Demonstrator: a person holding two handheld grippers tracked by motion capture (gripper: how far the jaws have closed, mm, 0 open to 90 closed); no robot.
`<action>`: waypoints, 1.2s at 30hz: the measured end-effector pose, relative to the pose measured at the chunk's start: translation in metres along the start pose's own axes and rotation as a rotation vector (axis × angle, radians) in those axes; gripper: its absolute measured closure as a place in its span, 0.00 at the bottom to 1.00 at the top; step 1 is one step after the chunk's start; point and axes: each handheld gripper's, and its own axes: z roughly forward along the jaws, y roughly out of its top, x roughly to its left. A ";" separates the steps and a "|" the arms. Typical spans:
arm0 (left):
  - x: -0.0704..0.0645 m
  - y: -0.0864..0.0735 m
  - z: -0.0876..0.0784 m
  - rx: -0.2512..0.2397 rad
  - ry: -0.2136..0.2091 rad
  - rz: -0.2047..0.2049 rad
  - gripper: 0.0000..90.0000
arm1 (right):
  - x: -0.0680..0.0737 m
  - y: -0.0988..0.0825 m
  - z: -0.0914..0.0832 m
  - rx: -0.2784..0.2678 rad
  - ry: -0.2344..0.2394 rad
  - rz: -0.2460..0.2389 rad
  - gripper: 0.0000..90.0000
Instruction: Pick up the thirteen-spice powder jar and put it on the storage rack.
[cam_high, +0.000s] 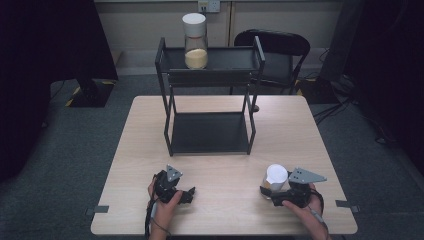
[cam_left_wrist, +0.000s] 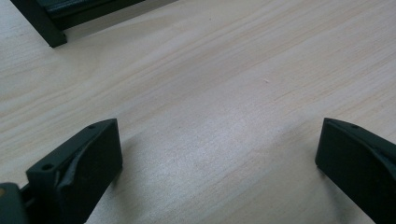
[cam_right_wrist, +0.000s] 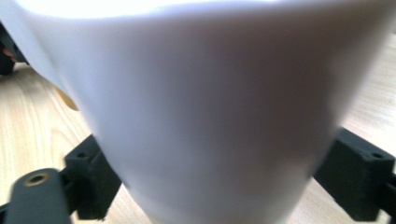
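A jar with a white lid (cam_high: 276, 176) and yellowish contents stands near the table's front right. My right gripper (cam_high: 274, 194) reaches it from the near side. In the right gripper view the white lid (cam_right_wrist: 210, 107) sits very close, with the black jaws pressed against its two sides. My left gripper (cam_high: 189, 195) rests low over the front left of the table. Its jaws stand wide apart over bare wood, and nothing is between them (cam_left_wrist: 219, 163). A second white-lidded jar (cam_high: 195, 42) with yellow contents stands on the top shelf of a black two-level rack (cam_high: 210, 132).
The rack stands at the middle back of the light wooden table (cam_high: 220, 165); one of its feet (cam_left_wrist: 44, 30) shows in the left gripper view. A black chair (cam_high: 280, 50) stands behind the table. Dark equipment and cables lie on the floor at both sides.
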 end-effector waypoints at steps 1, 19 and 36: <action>0.000 0.000 0.000 0.000 0.000 0.000 0.00 | 0.000 0.000 0.001 -0.001 0.001 -0.003 0.16; 0.000 0.000 0.000 0.000 0.000 0.000 0.00 | 0.005 -0.013 0.009 -0.097 -0.009 -0.038 0.33; 0.000 0.000 0.000 0.000 0.000 0.000 0.00 | 0.001 0.000 0.018 -0.090 -0.011 -0.029 0.34</action>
